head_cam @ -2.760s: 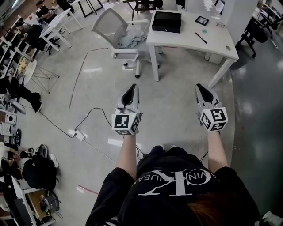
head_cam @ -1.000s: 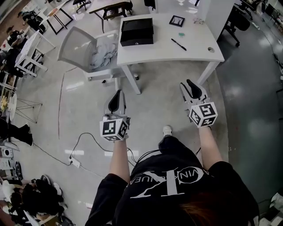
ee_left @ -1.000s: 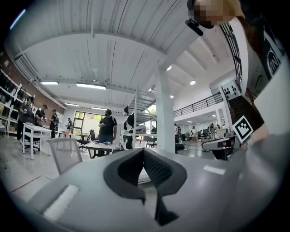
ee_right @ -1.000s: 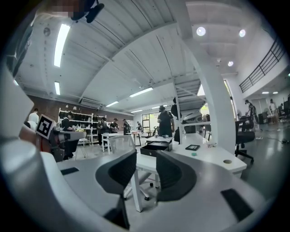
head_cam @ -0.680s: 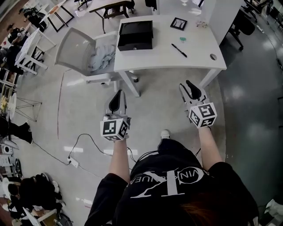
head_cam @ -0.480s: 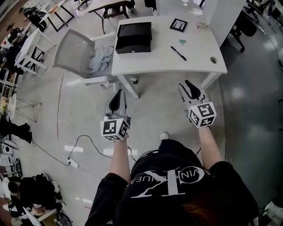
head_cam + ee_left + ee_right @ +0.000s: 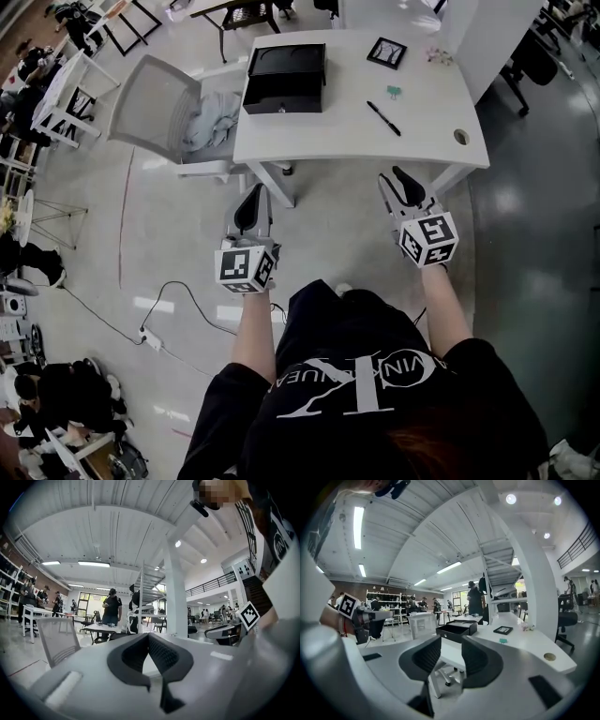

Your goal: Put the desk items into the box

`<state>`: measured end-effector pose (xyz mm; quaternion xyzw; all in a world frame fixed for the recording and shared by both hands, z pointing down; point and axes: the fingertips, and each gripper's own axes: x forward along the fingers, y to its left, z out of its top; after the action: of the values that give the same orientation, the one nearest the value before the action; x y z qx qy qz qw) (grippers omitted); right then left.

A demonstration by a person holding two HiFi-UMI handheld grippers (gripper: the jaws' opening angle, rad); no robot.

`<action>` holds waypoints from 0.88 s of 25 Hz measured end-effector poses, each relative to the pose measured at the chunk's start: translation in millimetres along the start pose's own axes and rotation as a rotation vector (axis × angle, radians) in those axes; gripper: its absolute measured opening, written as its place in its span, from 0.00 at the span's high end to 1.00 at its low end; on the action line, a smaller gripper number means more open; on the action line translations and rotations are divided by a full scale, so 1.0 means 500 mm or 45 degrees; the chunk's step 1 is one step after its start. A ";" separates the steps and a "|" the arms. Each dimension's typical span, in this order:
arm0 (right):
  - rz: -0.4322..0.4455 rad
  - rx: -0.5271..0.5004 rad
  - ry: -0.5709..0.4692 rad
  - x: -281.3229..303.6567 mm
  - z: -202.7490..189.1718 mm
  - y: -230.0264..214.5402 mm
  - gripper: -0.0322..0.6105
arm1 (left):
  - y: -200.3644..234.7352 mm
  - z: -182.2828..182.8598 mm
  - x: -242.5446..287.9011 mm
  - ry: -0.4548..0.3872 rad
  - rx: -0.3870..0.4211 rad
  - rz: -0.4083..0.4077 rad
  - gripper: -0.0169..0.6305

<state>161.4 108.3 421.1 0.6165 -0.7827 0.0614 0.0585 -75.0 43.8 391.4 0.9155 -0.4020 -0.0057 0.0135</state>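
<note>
Hard to make out: the inside of the black box (image 7: 284, 73) is dark and nothing in it can be read. A small pale item at the table's (image 7: 328, 133) upper right corner is too small to identify. The person's hands are hidden behind the marker cubes.

Left hand-held gripper (image 7: 250, 199): in its own view the pad tips meet at (image 7: 148, 637) with nothing between them.

Right hand-held gripper (image 7: 401, 183): in its own view the pads at (image 7: 451, 656) stand a narrow gap apart and hold nothing; only a table leg shows through the gap.

Pose: both forearms reach forward, roughly parallel, at frame centre. Both grippers hang over the floor (image 7: 169, 234), just short of the table's near edge and touching nothing.

Task items: the box sits at the table's upper left. A small black frame (image 7: 386, 52), a green clip (image 7: 395, 91) and a pen (image 7: 383, 118) lie apart on the table's right half, outside the box.
</note>
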 end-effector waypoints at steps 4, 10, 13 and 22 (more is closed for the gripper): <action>0.015 0.016 0.018 0.036 -0.006 -0.013 0.79 | 0.011 -0.007 0.033 0.023 0.000 -0.007 0.96; 0.009 0.030 0.063 0.097 -0.028 -0.046 0.79 | 0.033 -0.028 0.103 0.053 0.014 -0.040 0.96; -0.004 0.036 0.083 0.141 -0.034 -0.073 0.79 | 0.051 -0.043 0.155 0.062 0.005 -0.061 0.96; -0.056 0.048 0.159 0.283 -0.040 -0.171 0.79 | 0.097 -0.071 0.332 0.099 -0.012 -0.166 0.96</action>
<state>211.9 -43.9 466.7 0.6297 -0.7624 0.1133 0.0969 2.6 -110.4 428.6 0.9392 -0.3407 0.0272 0.0333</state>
